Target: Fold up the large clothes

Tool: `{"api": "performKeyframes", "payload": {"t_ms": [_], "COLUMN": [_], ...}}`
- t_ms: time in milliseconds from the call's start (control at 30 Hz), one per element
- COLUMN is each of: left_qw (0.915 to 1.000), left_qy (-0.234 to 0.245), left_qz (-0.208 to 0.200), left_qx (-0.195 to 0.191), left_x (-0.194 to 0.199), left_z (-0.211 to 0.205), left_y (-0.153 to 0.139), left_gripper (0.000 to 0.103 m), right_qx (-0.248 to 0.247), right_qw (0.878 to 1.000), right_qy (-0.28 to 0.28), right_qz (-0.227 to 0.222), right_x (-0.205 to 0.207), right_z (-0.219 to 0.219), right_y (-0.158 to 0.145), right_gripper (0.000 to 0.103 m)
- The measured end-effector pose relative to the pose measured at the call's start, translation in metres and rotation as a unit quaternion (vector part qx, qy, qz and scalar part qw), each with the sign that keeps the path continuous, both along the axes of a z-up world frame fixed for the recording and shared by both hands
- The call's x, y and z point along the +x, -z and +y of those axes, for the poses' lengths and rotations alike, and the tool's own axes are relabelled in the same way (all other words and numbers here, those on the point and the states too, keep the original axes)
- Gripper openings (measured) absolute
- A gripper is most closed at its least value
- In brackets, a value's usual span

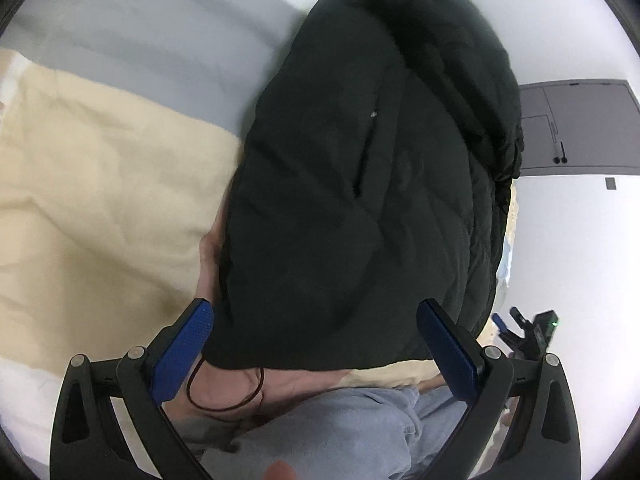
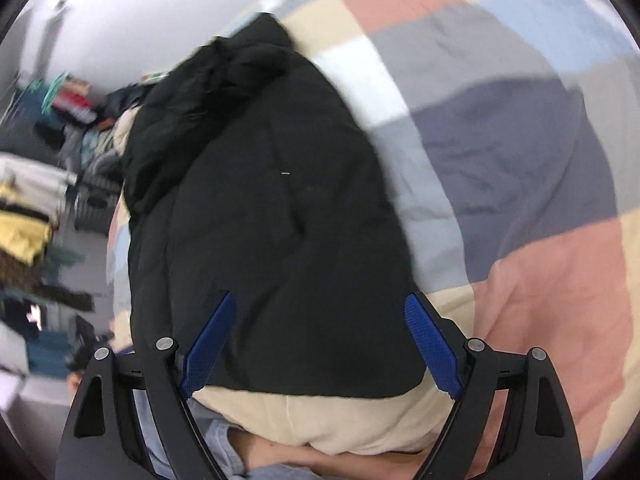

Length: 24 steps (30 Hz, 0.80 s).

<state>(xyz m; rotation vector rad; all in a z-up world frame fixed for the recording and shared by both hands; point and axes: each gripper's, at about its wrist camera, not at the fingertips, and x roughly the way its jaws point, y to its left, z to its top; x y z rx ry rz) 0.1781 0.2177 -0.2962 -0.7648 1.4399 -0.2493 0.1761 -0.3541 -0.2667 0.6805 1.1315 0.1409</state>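
bulk defines this black quilted puffer jacket, lying on the patchwork bedspread; soft, slippery, springy; left gripper and right gripper gape empty over its hem; pinch there.

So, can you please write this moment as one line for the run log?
stage: approach | garment: black jacket lying on patchwork bedspread | left gripper: open, holding nothing | right gripper: open, holding nothing

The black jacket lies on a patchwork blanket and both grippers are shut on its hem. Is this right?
Not quite. The jacket does lie on the blanket, but both wrist views show the left gripper and right gripper open, jaws wide apart.
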Motion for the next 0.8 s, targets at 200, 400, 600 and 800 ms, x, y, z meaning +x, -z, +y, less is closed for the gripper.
{"api": "performKeyframes", "payload": {"t_ms": [200, 400, 600, 800], "left_qw": [0.9996, 0.9989, 0.9953, 0.9905], "left_qy": [-0.001, 0.009, 0.039, 0.047], "left_qz": [0.024, 0.036, -0.022, -0.076], "left_qx": [-0.017, -0.028, -0.086, -0.105], "left_x": [0.012, 0.022, 0.024, 0.02], "left_z": [0.004, 0.004, -0.009, -0.022], "left_y": [0.034, 0.053, 0.034, 0.01], "left_gripper": [0.101, 0.1, 0.097, 0.096], "right_qx": [0.036, 0.062, 0.115, 0.142], "right_qw": [0.998, 0.995, 0.993, 0.988], "right_qy": [0.031, 0.045, 0.016, -0.049], "right_qz": [0.037, 0.067, 0.026, -0.035], "right_x": [0.013, 0.023, 0.023, 0.019], "right_z": [-0.016, -0.022, -0.019, -0.001], "right_y": [0.031, 0.059, 0.049, 0.028], "right_gripper": [0.086, 0.086, 0.089, 0.088]}}
